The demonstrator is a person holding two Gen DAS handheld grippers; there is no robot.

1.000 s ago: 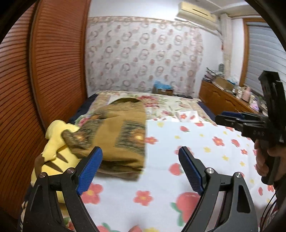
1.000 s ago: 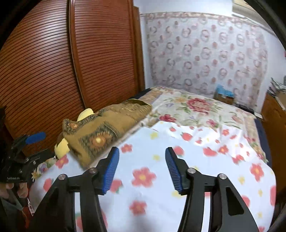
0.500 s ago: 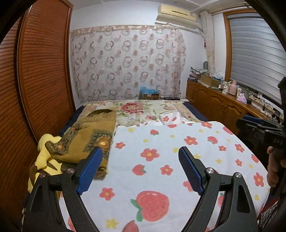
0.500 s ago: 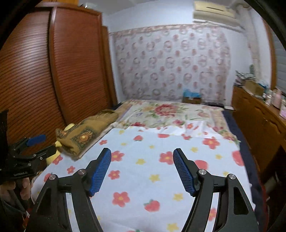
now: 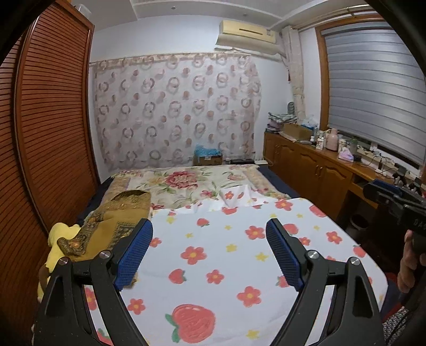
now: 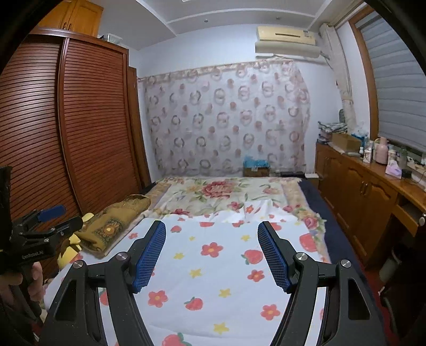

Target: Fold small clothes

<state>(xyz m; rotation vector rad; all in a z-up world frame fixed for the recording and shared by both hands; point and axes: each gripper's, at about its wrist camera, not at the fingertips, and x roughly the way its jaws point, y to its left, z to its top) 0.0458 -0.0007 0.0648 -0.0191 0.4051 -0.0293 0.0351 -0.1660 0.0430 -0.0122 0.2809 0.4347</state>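
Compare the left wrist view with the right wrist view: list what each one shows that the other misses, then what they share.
Only the left wrist view shows the right tongs from the side, with the hand holding them. Only the right wrist view shows the left tongs from the side, plus the upper cabinet above the wardrobe. Both show the folded brown garment beside the yellow plush toy, the flowered sheet, curtain and air conditioner.

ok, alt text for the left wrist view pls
The open left gripper hovers empty above a bed covered by a white strawberry-and-flower sheet. A folded brown patterned cloth lies on the bed's left edge over a yellow plush toy; the right gripper shows at far right.
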